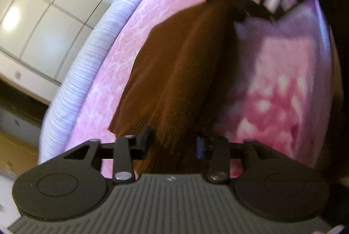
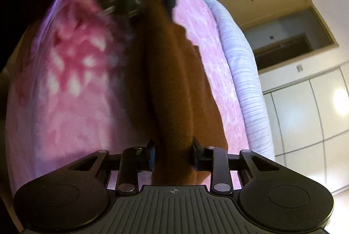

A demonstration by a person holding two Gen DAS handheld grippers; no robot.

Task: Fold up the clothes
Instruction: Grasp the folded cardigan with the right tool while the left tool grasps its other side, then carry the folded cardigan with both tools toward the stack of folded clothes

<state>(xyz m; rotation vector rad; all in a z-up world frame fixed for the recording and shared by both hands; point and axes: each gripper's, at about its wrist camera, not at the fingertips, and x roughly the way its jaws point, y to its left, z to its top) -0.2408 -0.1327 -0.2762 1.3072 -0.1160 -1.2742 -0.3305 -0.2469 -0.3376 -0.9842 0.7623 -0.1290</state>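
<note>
A brown knitted garment (image 1: 174, 72) hangs stretched between two grippers above a bed with a pink blanket (image 1: 272, 85). The left gripper (image 1: 174, 142) and right gripper (image 2: 173, 155) each clamp one bunched end of it.

The garment (image 1: 174, 72) stretches between the left tool (image 1: 173, 142) and the right tool (image 2: 173, 157), one end in each, above the blanket (image 1: 272, 90) on the bed. A rolled quilt (image 1: 98, 48) lies along the bed's far edge, with cupboards (image 1: 43, 16) beyond.
</note>
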